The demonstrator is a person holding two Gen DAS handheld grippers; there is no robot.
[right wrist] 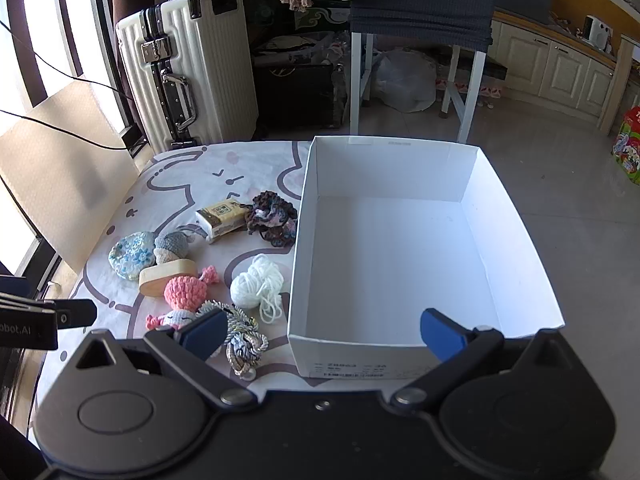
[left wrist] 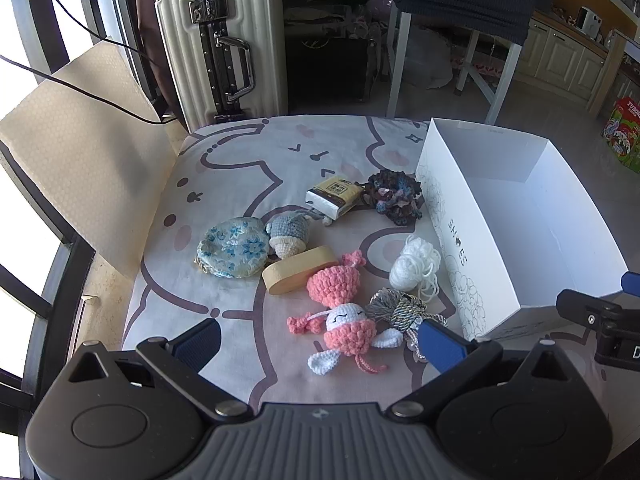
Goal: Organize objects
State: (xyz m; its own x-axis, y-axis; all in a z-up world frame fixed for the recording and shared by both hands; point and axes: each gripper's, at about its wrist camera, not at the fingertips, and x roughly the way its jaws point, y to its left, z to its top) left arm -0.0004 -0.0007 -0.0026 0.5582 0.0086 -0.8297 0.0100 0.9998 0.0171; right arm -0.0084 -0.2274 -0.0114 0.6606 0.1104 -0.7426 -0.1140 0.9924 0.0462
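- Since the white cardboard shoe box [right wrist: 400, 248] sits bare beside the clutter, it looks meant to receive the pink crocheted doll [left wrist: 344, 312] and its neighbours.
- Left gripper [left wrist: 320, 344] and right gripper [right wrist: 324, 334] both hang wide open, holding nothing.

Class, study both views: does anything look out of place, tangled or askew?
Loose strands trail from the white yarn ball toward the white shoe box. The wooden oval leans tilted against the blue crochet toy. Nothing looks damaged or spilled.

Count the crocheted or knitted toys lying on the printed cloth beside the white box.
2. The pink and white crochet doll lies nearest the left gripper; the blue-grey crochet toy sits farther back, beside the floral pouch. None seems hidden.
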